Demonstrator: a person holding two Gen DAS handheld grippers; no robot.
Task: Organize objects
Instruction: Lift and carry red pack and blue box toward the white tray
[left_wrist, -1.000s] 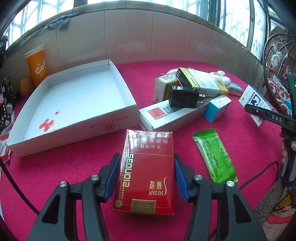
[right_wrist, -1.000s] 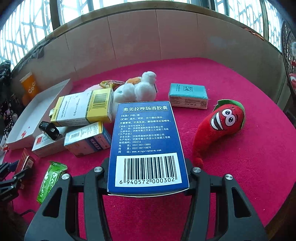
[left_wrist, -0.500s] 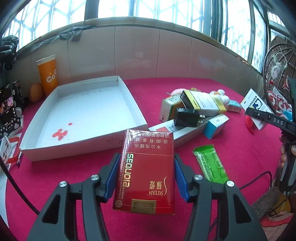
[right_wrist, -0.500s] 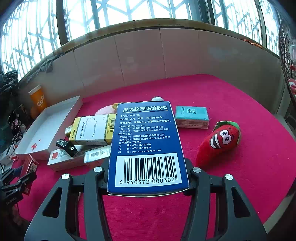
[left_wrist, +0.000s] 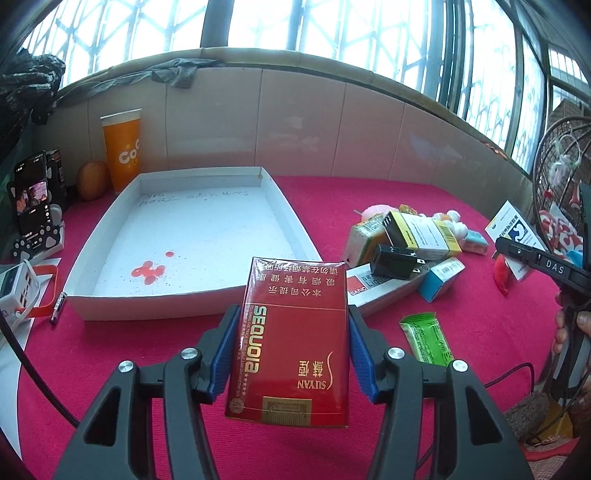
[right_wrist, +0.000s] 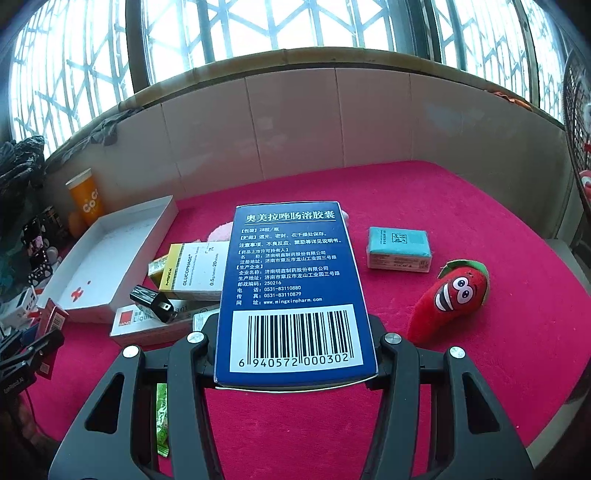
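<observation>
Objects for sorting lie on a red cloth-covered table (right_wrist: 424, 192). Left gripper (left_wrist: 291, 343): blue pads clamped on both long sides of a red cigarette pack (left_wrist: 291, 339), held clear of the cloth in front of the near wall of a white tray (left_wrist: 199, 302). The tray sits toward the table's left edge and holds nothing but red stains. Right gripper (right_wrist: 295, 354): closed on a blue medicine box (right_wrist: 291, 288), barcode end nearest the camera, also lifted. A cluster of boxes with a black charger (right_wrist: 153, 298) on top lies mid-table, just right of the tray. A teal box (right_wrist: 399, 248) and a chilli plush toy (right_wrist: 448, 295) lie apart toward the right edge. A green sachet (left_wrist: 426, 338) lies near the front edge.
</observation>
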